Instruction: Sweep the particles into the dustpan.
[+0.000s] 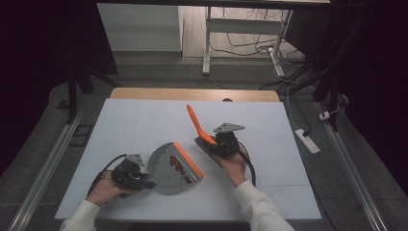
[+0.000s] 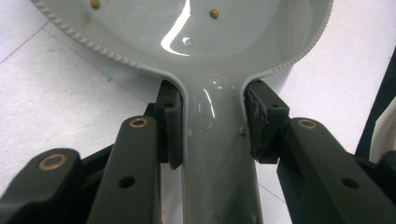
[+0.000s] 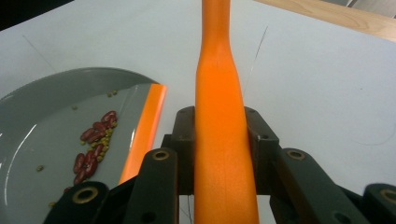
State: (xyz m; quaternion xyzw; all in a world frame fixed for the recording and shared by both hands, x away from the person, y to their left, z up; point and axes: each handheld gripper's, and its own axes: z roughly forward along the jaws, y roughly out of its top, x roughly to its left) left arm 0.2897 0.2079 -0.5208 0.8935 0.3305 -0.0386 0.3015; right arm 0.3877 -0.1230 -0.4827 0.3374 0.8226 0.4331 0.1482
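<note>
A grey dustpan [image 1: 166, 168] with an orange front lip [image 1: 187, 159] lies on the white table, holding several red beans [image 1: 178, 167] and small yellow-green grains. My left gripper [image 1: 144, 183] is shut on the dustpan's grey handle [image 2: 217, 140], one pad on each side. In the right gripper view the dustpan [image 3: 51, 116] and its beans [image 3: 93, 144] lie to the left. My right gripper [image 1: 211, 143] is shut on the orange handle [image 3: 222, 126] of a small brush [image 1: 197, 126], whose handle slants up and away across the table.
The white table sheet [image 1: 144, 120] has free room at the back and left. A wooden table edge [image 1: 192, 94] runs along the far side. On the floor beyond are a desk frame [image 1: 240, 29], cables and a power strip [image 1: 308, 140] to the right.
</note>
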